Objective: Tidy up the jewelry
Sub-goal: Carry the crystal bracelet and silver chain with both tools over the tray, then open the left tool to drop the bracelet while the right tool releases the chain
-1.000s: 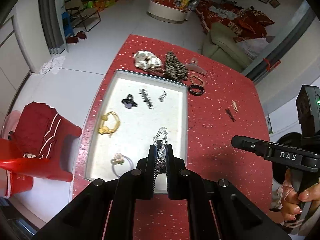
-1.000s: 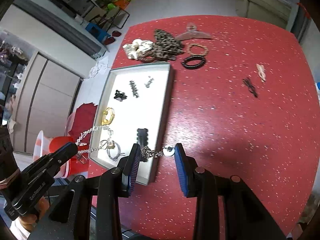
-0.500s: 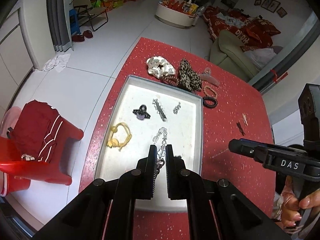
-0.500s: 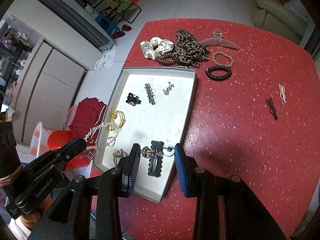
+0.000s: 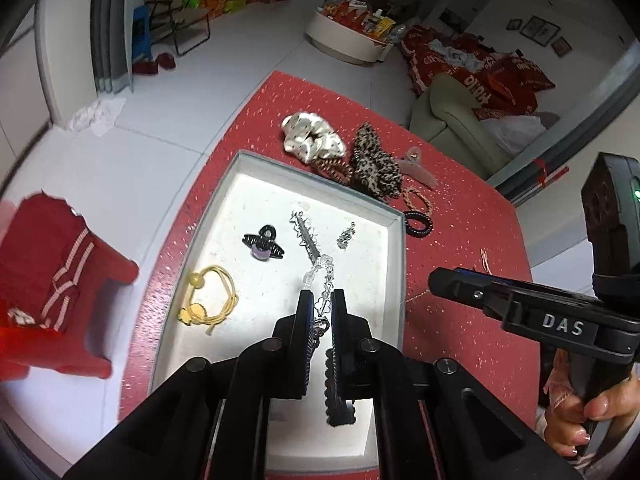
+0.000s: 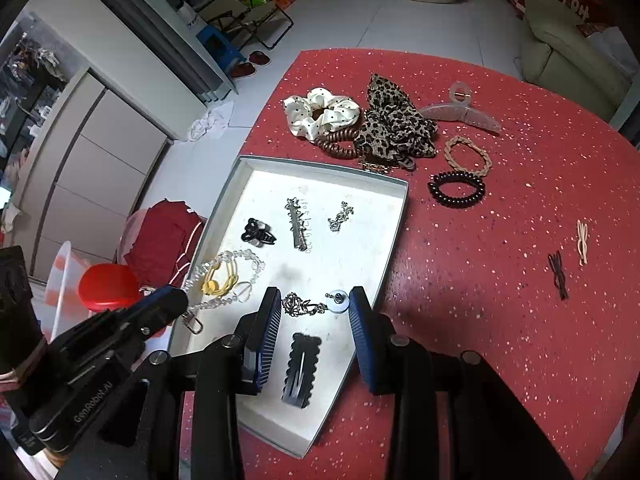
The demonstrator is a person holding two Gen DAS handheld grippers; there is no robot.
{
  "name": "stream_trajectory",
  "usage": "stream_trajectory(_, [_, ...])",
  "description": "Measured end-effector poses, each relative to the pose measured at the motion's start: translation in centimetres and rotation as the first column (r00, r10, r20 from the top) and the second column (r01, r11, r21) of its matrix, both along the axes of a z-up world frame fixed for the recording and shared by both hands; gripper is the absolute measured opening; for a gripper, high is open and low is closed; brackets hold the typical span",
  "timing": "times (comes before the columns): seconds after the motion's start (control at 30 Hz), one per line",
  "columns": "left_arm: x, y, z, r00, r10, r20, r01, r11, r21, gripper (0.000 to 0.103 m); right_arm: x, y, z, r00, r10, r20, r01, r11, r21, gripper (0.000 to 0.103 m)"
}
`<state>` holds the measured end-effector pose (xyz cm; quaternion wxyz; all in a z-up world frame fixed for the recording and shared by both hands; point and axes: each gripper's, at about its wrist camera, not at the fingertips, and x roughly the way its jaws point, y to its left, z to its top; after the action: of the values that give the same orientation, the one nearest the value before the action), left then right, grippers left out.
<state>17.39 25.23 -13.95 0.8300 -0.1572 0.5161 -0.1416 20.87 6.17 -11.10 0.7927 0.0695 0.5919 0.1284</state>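
Jaws of left gripper (image 5: 321, 306) pinch a crystal bracelet (image 6: 224, 276); right gripper (image 6: 313, 309) clamps a silver brooch (image 6: 310, 305) above the white tray (image 6: 394, 216).

Two black handheld grippers with round silver screws at their joints. The left gripper (image 5: 321, 314) has black ribbed pads; the right gripper (image 6: 314, 306) has blue ribbed pads and white "DAS" lettering.

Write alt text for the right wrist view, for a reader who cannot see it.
The right claw holds a small silver ornament crosswise between its blue fingers above a white tray on a red table. At left, the left claw dangles a clear bead chain over the tray, which holds hair clips and a yellow hair tie.
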Motion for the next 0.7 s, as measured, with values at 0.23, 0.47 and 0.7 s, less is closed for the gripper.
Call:
stream_trajectory(0.23, [0.9,1.3,-3.8,0.998,0.035,-0.046,-0.034,0.999,0.014,0.010,1.1,0.7,-2.5,1.000,0.031,-0.001,-0.031,0.999,-0.020,0.038])
stream_trajectory(0.47, [1.0,1.9,-6.3,0.994,0.061,-0.091,-0.054,0.995,0.087,0.010,1.9,1.9,-4.8,0.998,0.059,-0.016,-0.059,0.998,-0.030,0.038])
stream_trajectory(0.7, [1.0,1.2,-7.8,0.989,0.075,-0.128,-0.050,0.981,0.187,0.010,2.7,2.7,-7.2,0.996,0.080,-0.050,-0.083,0.995,-0.058,0.038])
